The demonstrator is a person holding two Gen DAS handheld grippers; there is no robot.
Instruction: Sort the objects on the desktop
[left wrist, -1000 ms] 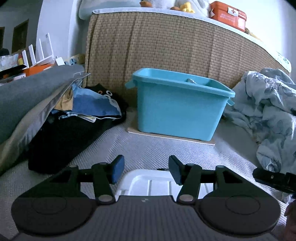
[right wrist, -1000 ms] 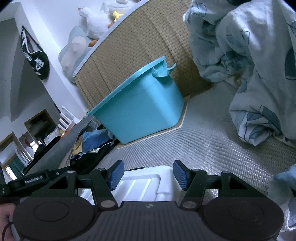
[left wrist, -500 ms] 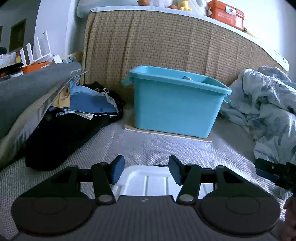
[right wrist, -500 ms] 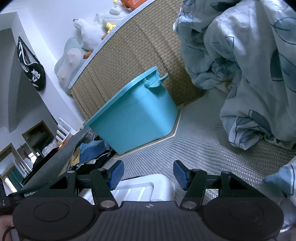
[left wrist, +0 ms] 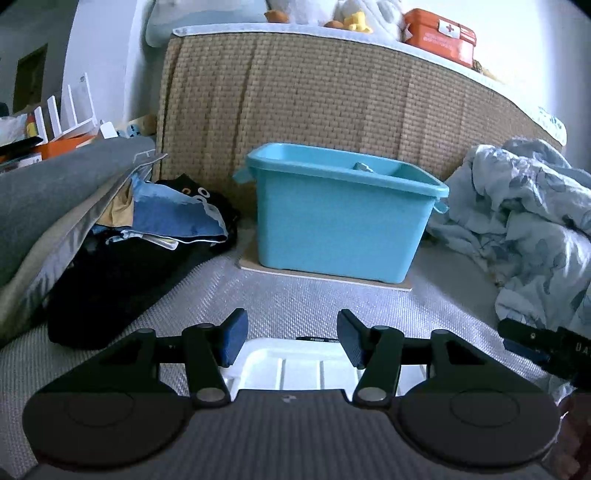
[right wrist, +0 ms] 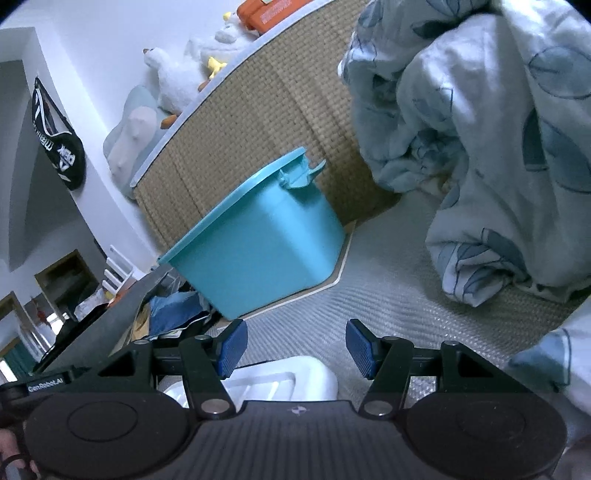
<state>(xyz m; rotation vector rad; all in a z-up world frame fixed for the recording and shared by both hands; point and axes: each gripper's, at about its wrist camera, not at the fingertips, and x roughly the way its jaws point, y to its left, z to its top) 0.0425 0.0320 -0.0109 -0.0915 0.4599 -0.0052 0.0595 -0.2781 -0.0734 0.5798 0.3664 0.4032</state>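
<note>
A teal plastic bin (left wrist: 340,218) stands on a thin board against a woven headboard; it also shows in the right wrist view (right wrist: 258,240). A white plastic lid (left wrist: 295,365) lies flat on the grey mat just under my left gripper (left wrist: 290,341), which is open and empty above it. A dark pen (left wrist: 317,339) lies at the lid's far edge. My right gripper (right wrist: 293,349) is open and empty, over the lid's right corner (right wrist: 295,376). The right gripper's finger shows at the right edge of the left wrist view (left wrist: 535,341).
A pile of dark and blue clothes (left wrist: 147,236) and a grey cushion (left wrist: 48,192) lie at the left. A crumpled pale blue quilt (left wrist: 524,214) fills the right; it also shows in the right wrist view (right wrist: 498,147). A red first-aid box (left wrist: 439,35) and plush toys sit on the headboard.
Both grippers have drawn back from the teal bin, which looks smaller. The right gripper has swung right, so less of the white lid shows under it. Both stay open.
</note>
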